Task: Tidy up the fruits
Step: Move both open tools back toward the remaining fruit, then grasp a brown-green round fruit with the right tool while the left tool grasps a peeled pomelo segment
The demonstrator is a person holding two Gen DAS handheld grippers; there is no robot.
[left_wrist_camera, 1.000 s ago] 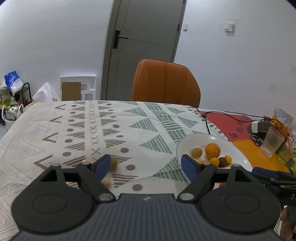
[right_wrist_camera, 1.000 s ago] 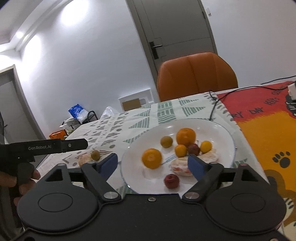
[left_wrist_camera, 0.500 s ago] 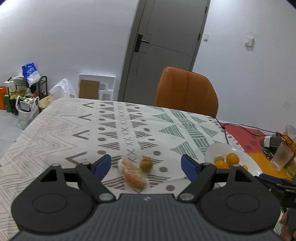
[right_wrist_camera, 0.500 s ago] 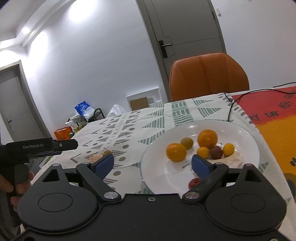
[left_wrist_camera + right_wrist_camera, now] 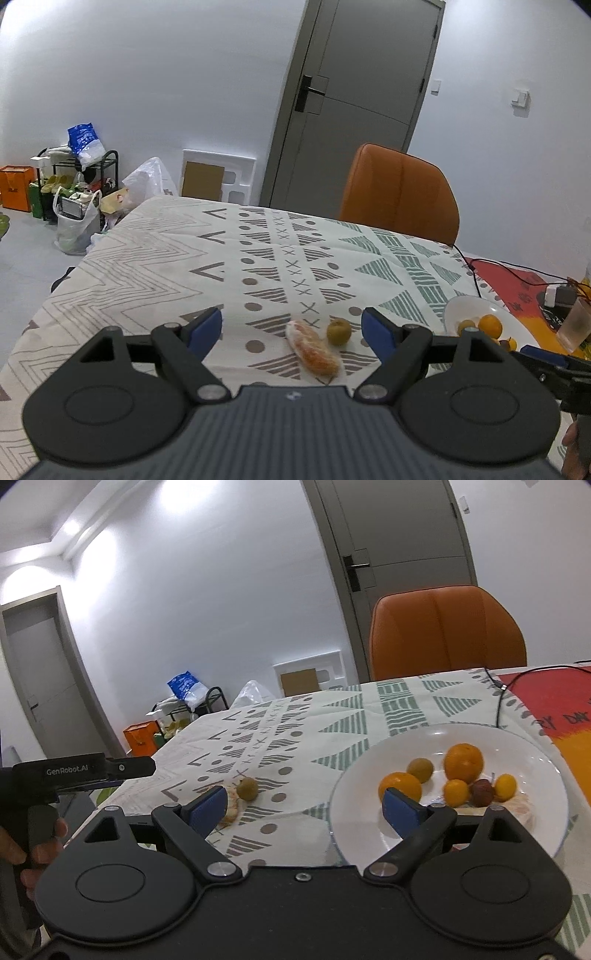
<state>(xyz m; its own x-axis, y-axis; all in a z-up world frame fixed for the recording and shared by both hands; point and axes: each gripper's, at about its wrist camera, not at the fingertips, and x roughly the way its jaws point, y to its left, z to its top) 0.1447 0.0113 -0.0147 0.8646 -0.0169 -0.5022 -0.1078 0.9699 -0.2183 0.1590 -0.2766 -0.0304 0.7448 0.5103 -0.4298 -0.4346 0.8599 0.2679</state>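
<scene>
A peeled orange segment and a small greenish-brown fruit lie on the patterned tablecloth, between and just beyond the fingers of my open, empty left gripper. The round fruit also shows in the right wrist view. A white plate holds oranges, small yellow fruits, a dark red fruit and a peeled segment. My right gripper is open and empty above the plate's left rim. The plate shows at the right in the left wrist view.
An orange chair stands at the table's far side. A black cable runs across the red mat. A plastic cup stands right of the plate. Bags and a rack sit on the floor at left.
My left gripper has swung left, away from the plate, so the segment and the small fruit now lie between its fingers. My right gripper has drawn back and shifted left off the plate's middle.
</scene>
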